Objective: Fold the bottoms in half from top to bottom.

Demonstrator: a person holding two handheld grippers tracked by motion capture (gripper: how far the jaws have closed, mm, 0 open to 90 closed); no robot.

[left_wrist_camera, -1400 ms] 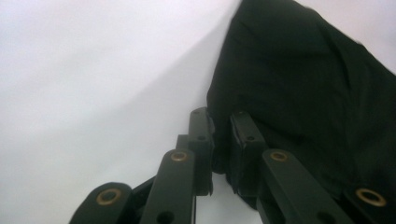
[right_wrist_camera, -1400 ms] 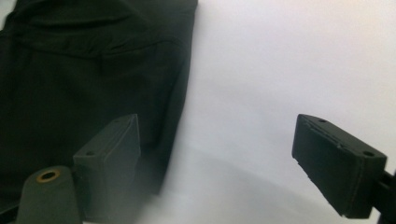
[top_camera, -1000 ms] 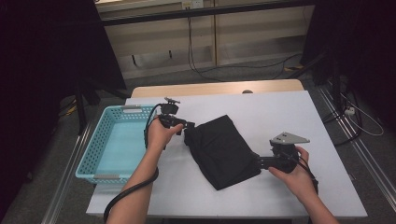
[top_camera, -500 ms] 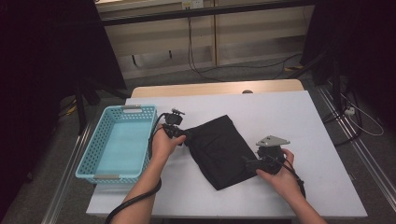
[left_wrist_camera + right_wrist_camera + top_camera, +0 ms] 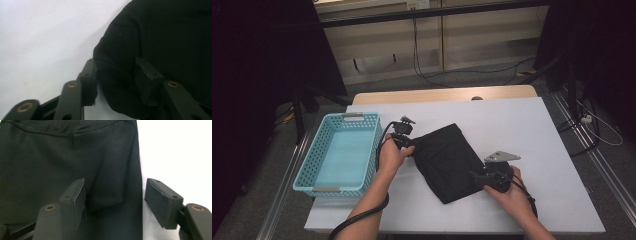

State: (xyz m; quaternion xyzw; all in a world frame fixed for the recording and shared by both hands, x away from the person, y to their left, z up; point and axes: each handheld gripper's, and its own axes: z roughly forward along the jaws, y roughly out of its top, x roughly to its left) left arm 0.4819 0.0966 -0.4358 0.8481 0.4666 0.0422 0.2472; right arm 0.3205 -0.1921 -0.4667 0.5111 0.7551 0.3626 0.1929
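A folded black fabric garment (image 5: pixel 447 162) lies flat and slantwise on the white tabletop (image 5: pixel 522 130), just to the right of the light-blue perforated plastic basket (image 5: pixel 339 152). The cloth is matte and dark, with a stitched hem showing along its far edge in the right gripper view (image 5: pixel 62 152) and a rounded, bunched corner in the left gripper view (image 5: pixel 150 37).

The left gripper (image 5: pixel 408 142) sits at the garment's corner nearest the basket; its jaws have just been closing, and the corner fold stands between them, the pads (image 5: pixel 146 75) against the cloth on both sides, so it appears to grip the fabric. The right gripper (image 5: pixel 479 177) sits at the garment's edge farthest from the basket; its jaws have just been closing too, one pad (image 5: pixel 78 195) lying on the cloth and the other pad on bare table just off the edge, with a visible gap, so it stands open around the edge.

Compared with one second ago, both hands have drawn in toward the garment: the left hand (image 5: pixel 392 155) has come away from the basket's rim, and the right hand (image 5: pixel 507 192) has moved closer to the basket, onto the cloth's edge. The garment and basket lie as before.

Count: one garment, one basket, two grippers, one table.
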